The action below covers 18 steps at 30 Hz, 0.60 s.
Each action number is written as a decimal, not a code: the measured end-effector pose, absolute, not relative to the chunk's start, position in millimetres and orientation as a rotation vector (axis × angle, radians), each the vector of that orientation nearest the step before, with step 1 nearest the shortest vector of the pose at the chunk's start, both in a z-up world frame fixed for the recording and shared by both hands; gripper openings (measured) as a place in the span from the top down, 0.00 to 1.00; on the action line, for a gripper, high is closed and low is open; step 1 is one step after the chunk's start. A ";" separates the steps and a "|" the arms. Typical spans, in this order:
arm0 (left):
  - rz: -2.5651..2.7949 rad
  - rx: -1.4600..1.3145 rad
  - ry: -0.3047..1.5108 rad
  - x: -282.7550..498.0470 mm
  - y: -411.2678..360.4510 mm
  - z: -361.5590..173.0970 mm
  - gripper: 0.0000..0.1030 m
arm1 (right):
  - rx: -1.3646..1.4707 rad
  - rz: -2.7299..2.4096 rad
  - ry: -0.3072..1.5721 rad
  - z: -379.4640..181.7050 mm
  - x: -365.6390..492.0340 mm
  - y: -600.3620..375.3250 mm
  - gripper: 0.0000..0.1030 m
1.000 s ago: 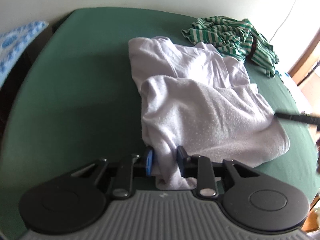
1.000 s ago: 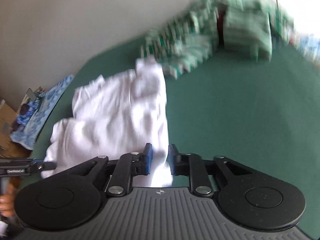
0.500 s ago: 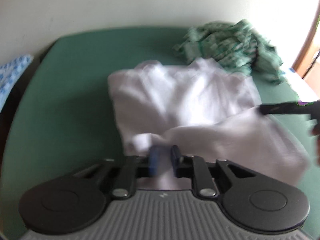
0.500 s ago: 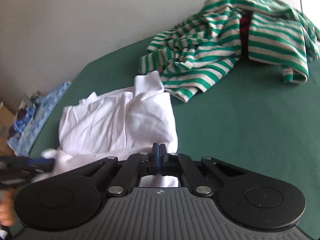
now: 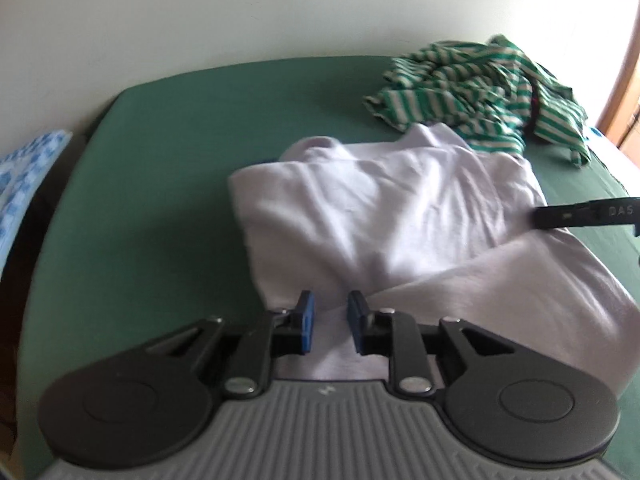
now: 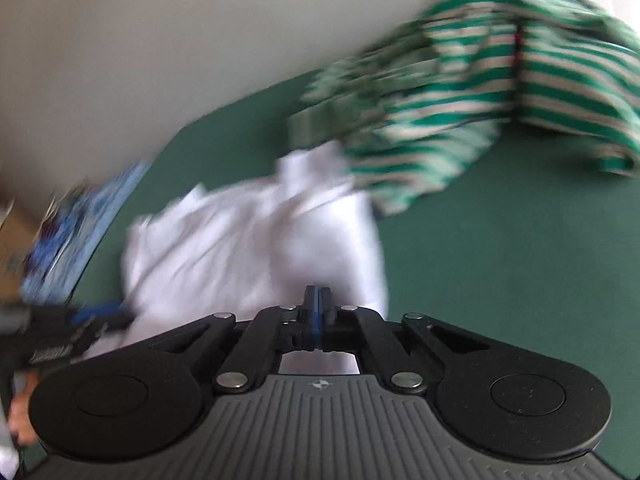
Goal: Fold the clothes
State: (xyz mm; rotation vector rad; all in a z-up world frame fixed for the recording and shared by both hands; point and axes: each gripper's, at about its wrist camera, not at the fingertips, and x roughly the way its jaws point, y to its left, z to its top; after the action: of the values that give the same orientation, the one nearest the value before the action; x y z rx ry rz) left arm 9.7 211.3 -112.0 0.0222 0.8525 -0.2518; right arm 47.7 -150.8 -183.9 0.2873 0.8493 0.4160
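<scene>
- The white garment (image 5: pixel 384 216) lies half folded on the green bed sheet (image 5: pixel 168 184), nearer the near edge, with one layer doubled over at its near right.
- A green-and-white striped garment (image 5: pixel 480 88) sits crumpled at the far right of the sheet, its near edge touching the far corner of the white one.
- The left gripper (image 5: pixel 329 322) points down at the near edge of the white garment. Its blue pads (image 5: pixel 306 320) stand a little apart with white cloth bunched between them. They have just been closing and then easing open slightly; whether they press the cloth cannot be told.
- The right gripper (image 6: pixel 317 308) is clenched, its jaws met, with the white garment (image 6: pixel 248 248) right at and under its tips. Whether any cloth is pinched cannot be told, as this view is blurred.
- In the left wrist view the right gripper's finger (image 5: pixel 576 214) reaches in from the right, its tip at the fold of the white garment; it bears pale letters that look like "DAS".
- In the right wrist view part of a hand (image 6: pixel 22 420) shows at the near left, below the left gripper's body, whose lettering is too blurred to read.
- A blue patterned cloth (image 5: pixel 24 176) lies off the left edge of the bed.
</scene>
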 end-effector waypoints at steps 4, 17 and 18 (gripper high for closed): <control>-0.287 -0.051 0.825 -28.0 233.5 -92.4 0.80 | 0.344 0.555 0.865 -164.9 10.9 -166.0 0.92; -0.239 -0.094 0.906 -100.3 230.1 -119.8 0.47 | 0.291 0.507 0.872 -158.2 -61.1 -184.4 0.72; -0.240 -0.102 0.912 -99.9 229.6 -121.3 0.48 | 0.259 0.511 0.873 -158.0 -61.8 -182.5 0.57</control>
State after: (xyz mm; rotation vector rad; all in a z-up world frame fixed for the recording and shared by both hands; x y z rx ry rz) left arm -99.9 229.6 -121.3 -0.1023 0.9118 -0.2400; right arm -61.8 -182.5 -158.0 0.2595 0.8728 0.5107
